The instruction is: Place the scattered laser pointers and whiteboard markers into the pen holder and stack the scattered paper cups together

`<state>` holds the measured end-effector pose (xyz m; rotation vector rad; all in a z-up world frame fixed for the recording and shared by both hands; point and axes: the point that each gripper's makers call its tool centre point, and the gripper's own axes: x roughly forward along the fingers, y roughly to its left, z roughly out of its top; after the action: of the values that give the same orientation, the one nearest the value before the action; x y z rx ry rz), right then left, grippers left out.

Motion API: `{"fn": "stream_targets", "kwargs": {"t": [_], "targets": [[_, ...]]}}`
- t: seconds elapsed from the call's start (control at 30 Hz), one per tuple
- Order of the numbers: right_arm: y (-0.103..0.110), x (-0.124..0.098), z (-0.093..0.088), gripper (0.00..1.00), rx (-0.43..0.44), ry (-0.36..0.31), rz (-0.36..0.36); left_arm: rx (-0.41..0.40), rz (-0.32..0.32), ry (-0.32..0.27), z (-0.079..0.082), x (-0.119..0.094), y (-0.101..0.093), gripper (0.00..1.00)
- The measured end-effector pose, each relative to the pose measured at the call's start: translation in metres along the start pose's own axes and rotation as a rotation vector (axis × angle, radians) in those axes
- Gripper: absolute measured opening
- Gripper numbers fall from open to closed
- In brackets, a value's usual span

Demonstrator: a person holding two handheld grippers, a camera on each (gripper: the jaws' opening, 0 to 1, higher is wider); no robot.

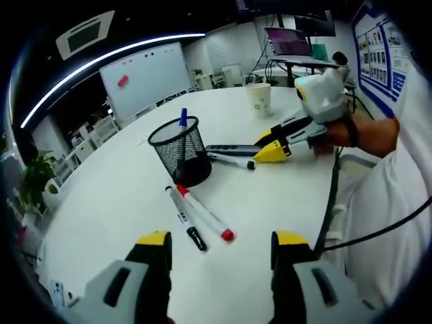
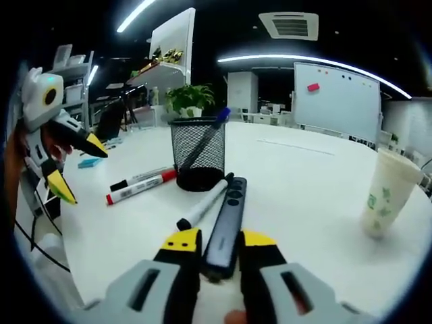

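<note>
While the right gripper straddled the near end of the laser pointer, its jaws stood narrow against the pointer's sides, though a firm hold could not be confirmed. The pointer lay flat on the white table, its long axis running away from the jaws toward the foot of the mesh pen holder, with a black-capped marker just beside it on the left. A sound lift would call for closing squarely on the body, raising it clear of that marker, then tipping it upright over the holder's rim, where a blue marker already leaned. The left gripper hung open wide above two markers lying side by side. A paper cup stood well apart.
</note>
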<state>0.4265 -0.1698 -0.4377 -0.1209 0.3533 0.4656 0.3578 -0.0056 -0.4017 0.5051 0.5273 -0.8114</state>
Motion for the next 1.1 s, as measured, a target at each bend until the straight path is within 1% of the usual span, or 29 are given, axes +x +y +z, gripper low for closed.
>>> {"fn": "stream_targets", "kwargs": {"t": [0.37,0.67,0.8,1.1], "targets": [[-0.002,-0.003,0.003,0.22,-0.04,-0.025,-0.019,-0.001,-0.004,0.003,-0.002,0.001,-0.002,0.6],[-0.003,-0.005,0.007,0.22,-0.005,-0.04,-0.017,-0.004,-0.007,0.005,-0.003,0.003,-0.003,0.6],[-0.004,-0.007,0.013,0.22,0.005,-0.071,-0.012,-0.011,-0.002,0.0,-0.002,0.003,-0.003,0.6],[-0.007,-0.009,0.019,0.21,0.015,-0.101,-0.024,-0.005,-0.003,0.001,-0.002,0.004,-0.004,0.6]]}}
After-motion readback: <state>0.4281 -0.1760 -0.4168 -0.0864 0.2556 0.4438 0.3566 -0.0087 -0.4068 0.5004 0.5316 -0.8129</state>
